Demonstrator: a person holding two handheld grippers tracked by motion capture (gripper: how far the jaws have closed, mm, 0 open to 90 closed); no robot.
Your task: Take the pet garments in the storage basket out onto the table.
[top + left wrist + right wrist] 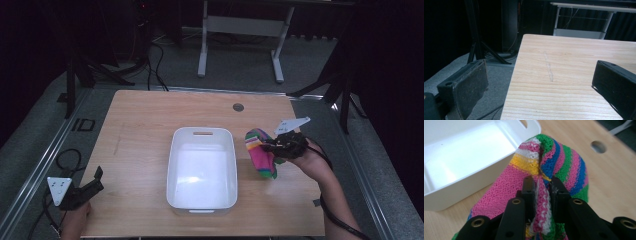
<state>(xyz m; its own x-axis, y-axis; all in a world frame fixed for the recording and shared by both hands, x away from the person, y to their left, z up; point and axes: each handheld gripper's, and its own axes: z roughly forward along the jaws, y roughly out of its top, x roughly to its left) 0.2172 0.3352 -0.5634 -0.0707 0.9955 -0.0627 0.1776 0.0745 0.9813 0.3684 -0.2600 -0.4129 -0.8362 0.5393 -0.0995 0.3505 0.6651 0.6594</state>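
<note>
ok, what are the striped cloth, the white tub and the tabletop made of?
Striped cloth: knitted yarn, matte; the loops of the stitches show, and it folds softly where the right gripper pinches it.
White tub: looks like moulded plastic, smooth with a slight sheen, rounded corners and a cut-out handle.
Tabletop: light wood grain, possibly laminate; satin finish.

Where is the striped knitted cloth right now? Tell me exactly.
In the high view the striped knitted cloth hangs pinched in the right gripper, just right of the white bin on the wooden table.
</note>
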